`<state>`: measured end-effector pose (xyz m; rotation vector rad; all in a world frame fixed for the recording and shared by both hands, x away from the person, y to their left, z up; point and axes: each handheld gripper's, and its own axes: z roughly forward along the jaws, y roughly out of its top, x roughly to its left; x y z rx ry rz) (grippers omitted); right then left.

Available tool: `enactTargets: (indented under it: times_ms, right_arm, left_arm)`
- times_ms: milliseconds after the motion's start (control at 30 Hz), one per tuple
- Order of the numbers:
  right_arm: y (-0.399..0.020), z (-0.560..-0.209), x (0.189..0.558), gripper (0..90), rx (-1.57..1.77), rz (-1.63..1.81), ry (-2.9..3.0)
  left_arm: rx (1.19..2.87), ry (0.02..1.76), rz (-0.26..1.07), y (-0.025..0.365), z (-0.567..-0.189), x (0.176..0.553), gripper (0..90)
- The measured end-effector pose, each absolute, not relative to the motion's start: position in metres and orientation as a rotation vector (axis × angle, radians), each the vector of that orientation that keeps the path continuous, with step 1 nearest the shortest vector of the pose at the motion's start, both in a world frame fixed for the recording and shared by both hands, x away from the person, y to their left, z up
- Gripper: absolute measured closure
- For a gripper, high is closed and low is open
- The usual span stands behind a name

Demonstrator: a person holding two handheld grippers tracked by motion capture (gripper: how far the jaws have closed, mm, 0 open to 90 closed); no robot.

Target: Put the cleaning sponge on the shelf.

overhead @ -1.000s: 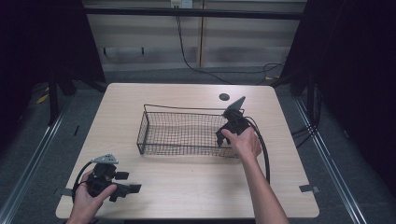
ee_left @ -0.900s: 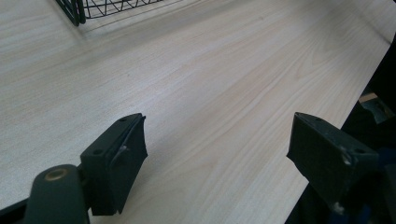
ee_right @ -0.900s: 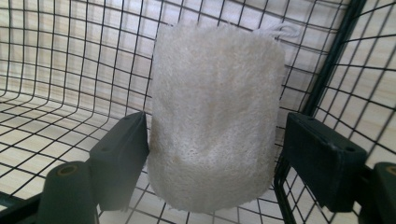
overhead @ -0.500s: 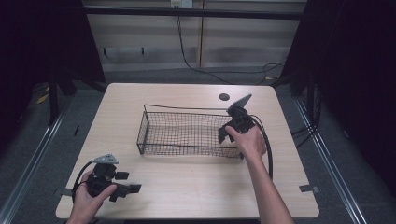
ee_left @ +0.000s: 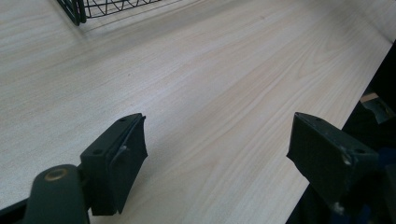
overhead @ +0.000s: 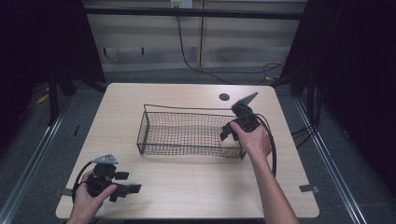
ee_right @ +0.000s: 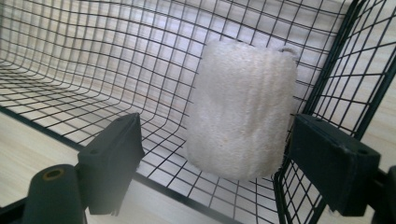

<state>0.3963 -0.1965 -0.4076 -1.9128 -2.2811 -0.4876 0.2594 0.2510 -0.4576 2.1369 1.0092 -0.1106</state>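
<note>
A black wire basket (overhead: 187,150) stands in the middle of the table. In its right end corner lies a white, rough, rounded sponge-like roll (ee_right: 243,112), resting on the mesh floor (ee_right: 93,60). My right gripper (overhead: 229,135) hovers over that end, tilted down into the basket. Its jaws (ee_right: 215,154) have just been opening and stand wide, with the roll beyond them and neither pad touching it. My left gripper (overhead: 128,183) rests near the front left corner of the table, open (ee_left: 217,149), with bare wood between its jaws.
A small black round hole (overhead: 224,97) sits in the tabletop behind the basket. The basket's near corner (ee_left: 74,9) shows far off in the left gripper view. The table's front edge (overhead: 196,217) lies close to both forearms. Cables run on the floor behind.
My right gripper has lifted a little and drawn back to the right over the basket's end. The left gripper has stayed where it was.
</note>
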Motion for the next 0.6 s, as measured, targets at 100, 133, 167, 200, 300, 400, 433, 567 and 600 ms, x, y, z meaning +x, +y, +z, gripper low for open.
enactTargets:
  times_ms: [100, 133, 167, 200, 300, 400, 433, 567, 600]
  right_arm:
    - [-0.199, -0.405, 0.394, 16.9, -1.899, -0.527, -2.285]
    - [-0.200, -0.404, 0.393, 16.7, -1.894, -0.534, -2.286]
    - [-0.201, -0.403, 0.392, 16.7, -1.887, -0.548, -2.287]
    - [-0.202, -0.402, 0.391, 16.6, -1.880, -0.557, -2.294]
    - [-0.204, -0.401, 0.387, 16.7, -1.851, -0.578, -2.308]
    - [-0.207, -0.399, 0.383, 17.2, -1.831, -0.609, -2.332]
    - [-0.208, -0.398, 0.381, 17.6, -1.825, -0.622, -2.336]
    - [-0.212, -0.396, 0.375, 18.6, -1.815, -0.664, -2.347]
    - [-0.213, -0.395, 0.374, 19.0, -1.818, -0.671, -2.344]
  left_arm:
    - [2.138, 1.009, -0.112, 0.251, -0.458, 0.260, 18.9]
    - [2.137, 1.009, -0.112, 0.251, -0.458, 0.259, 18.9]
    - [2.136, 1.010, -0.109, 0.251, -0.458, 0.259, 18.9]
    - [2.137, 1.011, -0.107, 0.251, -0.458, 0.259, 18.9]
    - [2.137, 1.011, -0.109, 0.251, -0.458, 0.259, 18.9]
    - [2.136, 1.011, -0.108, 0.251, -0.458, 0.259, 18.9]
    - [2.136, 1.012, -0.109, 0.251, -0.458, 0.259, 18.9]
    - [2.142, 1.013, -0.107, 0.251, -0.458, 0.260, 19.0]
    - [2.141, 1.013, -0.109, 0.251, -0.458, 0.259, 18.9]
